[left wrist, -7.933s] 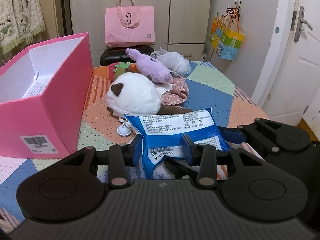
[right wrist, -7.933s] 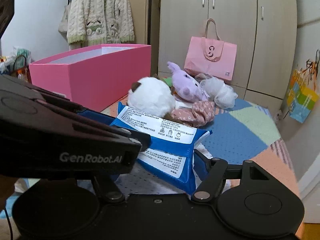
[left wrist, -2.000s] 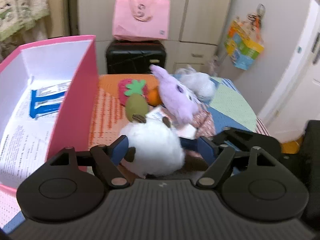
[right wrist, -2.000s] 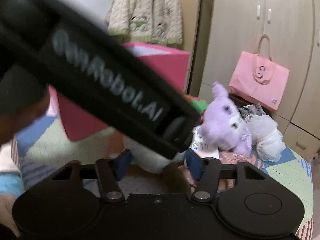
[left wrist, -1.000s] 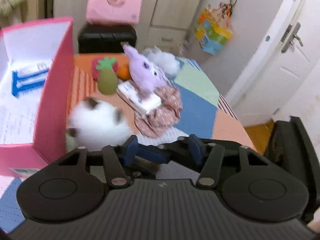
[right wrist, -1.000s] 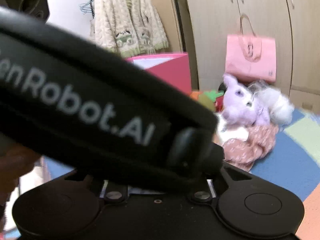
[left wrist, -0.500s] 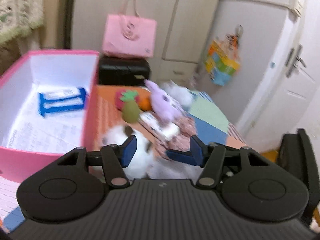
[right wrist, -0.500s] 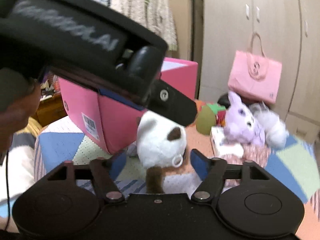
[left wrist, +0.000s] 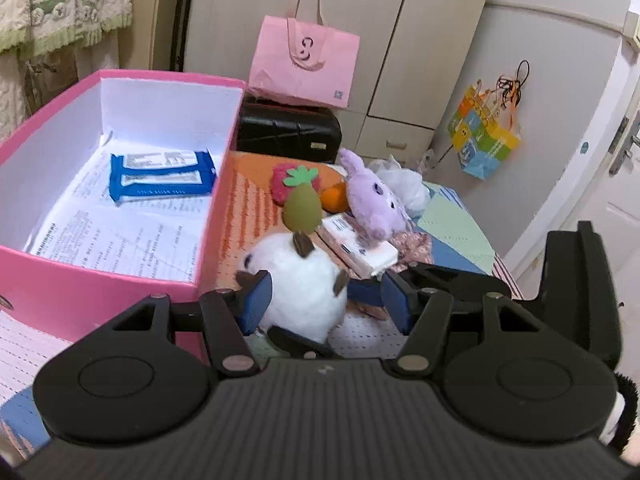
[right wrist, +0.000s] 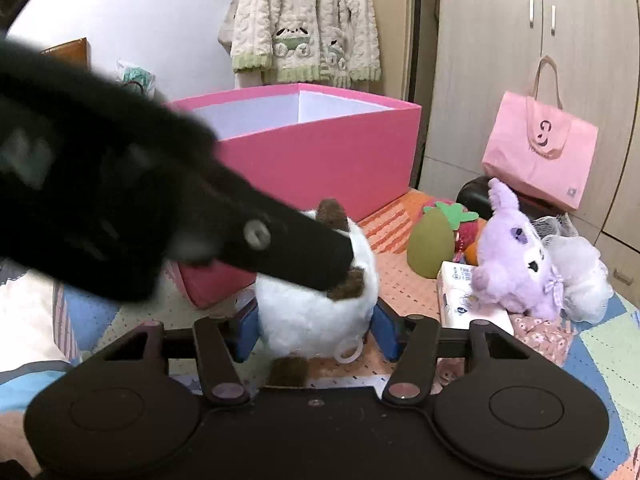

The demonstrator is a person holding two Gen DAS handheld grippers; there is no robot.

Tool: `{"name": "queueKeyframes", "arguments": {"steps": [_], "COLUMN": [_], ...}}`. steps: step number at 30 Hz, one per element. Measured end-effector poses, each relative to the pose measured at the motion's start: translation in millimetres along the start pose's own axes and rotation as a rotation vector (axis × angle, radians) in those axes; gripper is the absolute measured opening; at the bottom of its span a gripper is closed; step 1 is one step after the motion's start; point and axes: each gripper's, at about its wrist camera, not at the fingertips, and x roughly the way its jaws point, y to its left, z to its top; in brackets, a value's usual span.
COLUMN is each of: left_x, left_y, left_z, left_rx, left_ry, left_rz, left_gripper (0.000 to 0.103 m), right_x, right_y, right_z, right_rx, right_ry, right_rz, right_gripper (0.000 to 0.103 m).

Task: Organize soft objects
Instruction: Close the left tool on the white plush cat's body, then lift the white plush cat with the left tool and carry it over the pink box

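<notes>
Left tool [right wrist: 256, 240] — a dark blur across the white plush [right wrist: 316, 312], box front [right wrist: 320, 160] half-hidden

the plush toy [right wrist: 316, 312] is white with brown ears, sitting between blue claw pads [right wrist: 386, 330]. the box [left wrist: 100, 296] is bright pink outside, white within, and holds a blue packet [left wrist: 162, 176] with white labels. the bunny [right wrist: 516, 256] is pale lilac. beside it a strawberry [left wrist: 286, 180] is red with a green top, next to an olive-green pear shape [right wrist: 430, 246]. the bed cover [left wrist: 452, 228] is a patchwork of orange, mint, blue and peach.
</notes>
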Motion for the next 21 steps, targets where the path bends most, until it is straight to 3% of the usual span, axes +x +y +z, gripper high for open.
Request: {"name": "queueKeyframes", "arguments": {"steps": [7, 13, 17, 21], "left_x": [6.1, 28.0, 34.1, 26.9], "left_y": [-4.4, 3.9, 10.4, -1.9], "left_z": [-5.8, -10.8, -20.0, -22.3], "left_rx": [-0.013, -0.077, -0.147, -0.065], "left_ry": [0.004, 0.106, 0.132, 0.128], "left_rz": [0.034, -0.016, -0.025, 0.0], "left_gripper": [0.064, 0.065, 0.064, 0.06], "right_x": [-16.3, -15.4, -5.2, -8.7], "right_y": [-3.6, -11.2, -9.2, 0.2], "right_z": [-11.1, -21.7, -24.3, -26.3], "right_rx": [0.088, 0.155, 0.174, 0.17], "right_ry": [0.01, 0.013, 0.053, 0.043], "right_rz": [-0.017, -0.005, -0.017, -0.039], "right_gripper": [0.059, 0.064, 0.064, 0.06]}}
